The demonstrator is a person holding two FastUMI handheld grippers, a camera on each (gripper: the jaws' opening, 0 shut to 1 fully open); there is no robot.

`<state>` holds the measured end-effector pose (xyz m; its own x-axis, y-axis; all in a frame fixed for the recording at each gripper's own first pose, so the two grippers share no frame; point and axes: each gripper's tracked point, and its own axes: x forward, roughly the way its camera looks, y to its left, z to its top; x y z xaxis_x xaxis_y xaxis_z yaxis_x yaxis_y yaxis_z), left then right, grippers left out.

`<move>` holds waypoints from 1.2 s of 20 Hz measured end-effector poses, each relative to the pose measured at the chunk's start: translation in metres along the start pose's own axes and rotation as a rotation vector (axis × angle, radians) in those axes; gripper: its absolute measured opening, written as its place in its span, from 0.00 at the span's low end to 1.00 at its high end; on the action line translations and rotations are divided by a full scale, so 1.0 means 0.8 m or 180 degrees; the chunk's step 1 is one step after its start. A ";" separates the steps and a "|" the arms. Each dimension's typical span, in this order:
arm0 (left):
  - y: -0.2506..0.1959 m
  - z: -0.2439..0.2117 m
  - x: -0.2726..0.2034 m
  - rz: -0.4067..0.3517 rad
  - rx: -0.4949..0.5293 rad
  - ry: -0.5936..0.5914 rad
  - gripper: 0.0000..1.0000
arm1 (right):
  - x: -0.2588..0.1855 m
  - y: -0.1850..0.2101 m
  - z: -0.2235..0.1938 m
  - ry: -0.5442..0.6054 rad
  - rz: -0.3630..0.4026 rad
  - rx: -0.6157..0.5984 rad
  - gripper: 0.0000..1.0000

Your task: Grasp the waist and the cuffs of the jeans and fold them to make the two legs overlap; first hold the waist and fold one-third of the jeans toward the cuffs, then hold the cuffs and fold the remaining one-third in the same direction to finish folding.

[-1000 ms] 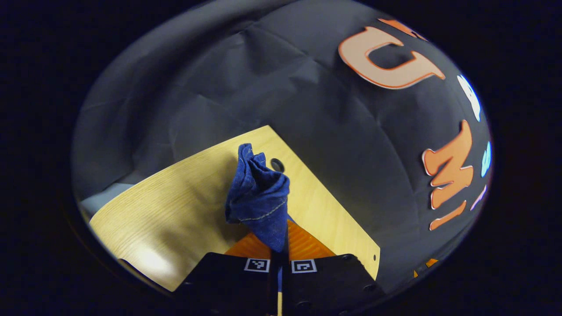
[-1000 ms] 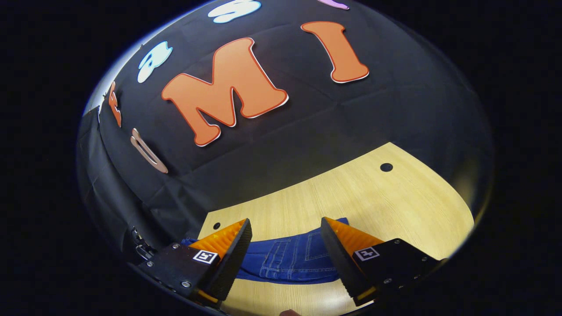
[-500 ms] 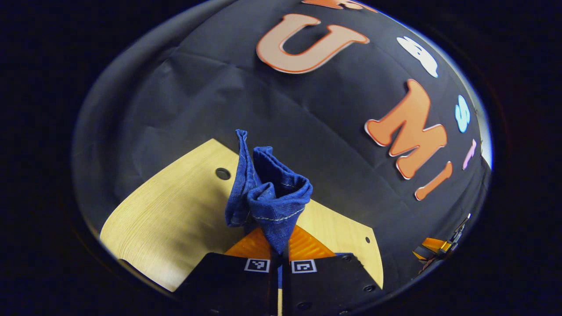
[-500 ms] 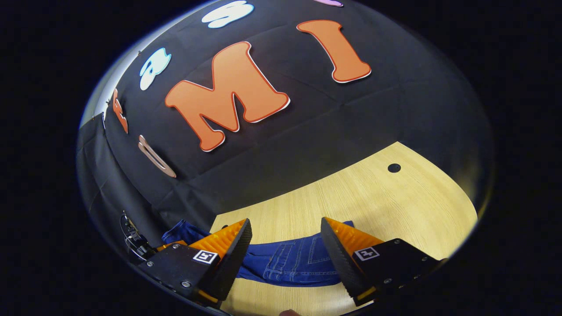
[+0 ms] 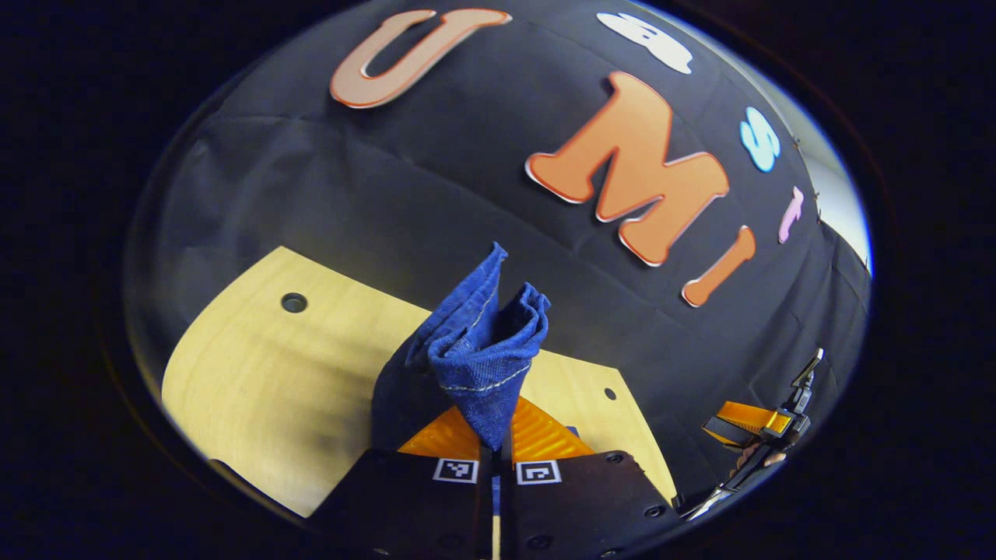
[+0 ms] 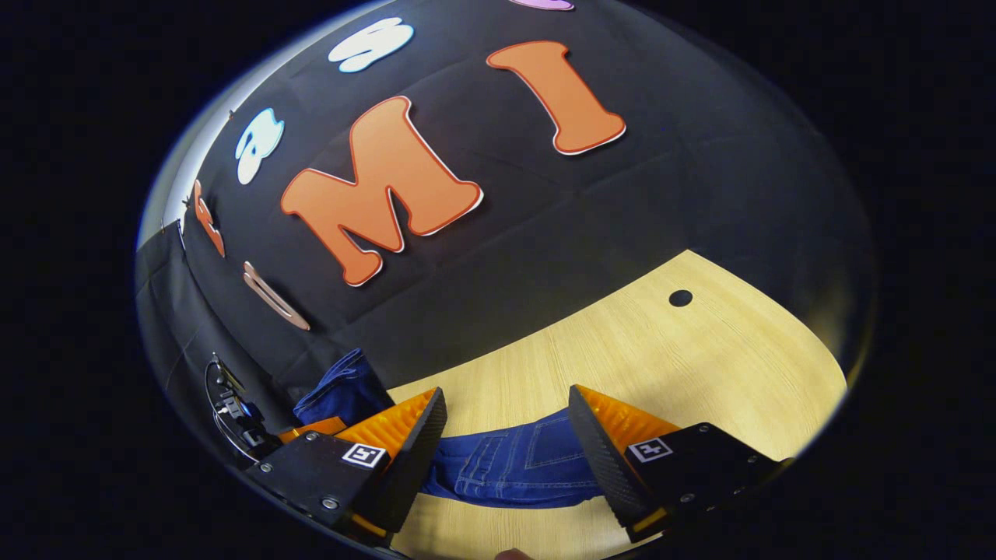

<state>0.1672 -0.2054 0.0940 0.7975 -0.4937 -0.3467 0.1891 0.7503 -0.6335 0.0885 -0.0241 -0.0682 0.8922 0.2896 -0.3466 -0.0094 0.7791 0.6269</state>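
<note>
Left gripper view, left hand-held gripper: at 6 o'clock, its two fingers pressed together with only a thin slit between them, pinching a bunch of denim.
Left gripper view, blue denim jeans: a gathered end of the cloth stands up out of the pinch toward 12 o'clock, folded into a rough cone with pale stitching along a hem; whether it is a cuff or the waist I cannot tell.
Left gripper view, light wooden tabletop: lies from 9 o'clock to 5 o'clock under the lifted cloth, with a round hole near its far edge at 10 o'clock and a smaller hole toward 4 o'clock.
Left gripper view, other gripper: part of the right hand-held gripper shows at 4 o'clock, well apart from the pinched denim; its opening cannot be told from here.
Right gripper view, right hand-held gripper: at 6 o'clock, fingers spread wide, holding nothing; the denim lies beyond the gap, and whether the fingers touch it cannot be told.
Right gripper view, jeans: a flat stretch with pocket seams and stitching lies on the tabletop between the two spread fingers; toward 8 o'clock the cloth rises off the tabletop in a bunch beside the left hand-held gripper.
Right gripper view, tabletop: spreads from 6 o'clock to 3 o'clock, with one dark round hole at 3 o'clock, well apart from the jeans.
</note>
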 end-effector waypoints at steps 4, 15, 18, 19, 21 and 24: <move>-0.059 -0.026 0.036 -0.0111 0.0158 0.0161 0.04 | -0.011 -0.021 0.009 -0.0041 -0.0024 0.0079 0.98; -0.172 -0.122 0.075 -0.0187 0.0796 0.0721 0.02 | -0.016 -0.046 0.018 -0.0102 -0.0086 -0.0281 0.97; -0.207 -0.134 0.064 -0.0436 0.0864 0.0730 0.25 | -0.013 -0.047 0.022 -0.0100 -0.0055 -0.0309 0.97; -0.212 -0.132 0.059 -0.0464 0.0914 0.0709 0.31 | -0.011 -0.047 0.023 -0.0107 -0.0063 -0.0311 0.97; -0.218 -0.122 0.044 -0.0516 0.1015 0.0643 0.36 | -0.007 -0.045 0.026 -0.0128 -0.0068 -0.0352 0.97; -0.214 -0.100 0.022 -0.0463 0.1107 0.0443 0.67 | -0.006 -0.035 0.034 -0.0250 -0.0094 -0.0524 0.97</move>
<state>0.1028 -0.3779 0.1412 0.6674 -0.6427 -0.3762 0.4959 0.7605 -0.4192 0.0969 -0.0625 -0.0654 0.9257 0.2260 -0.3035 -0.0507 0.8689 0.4924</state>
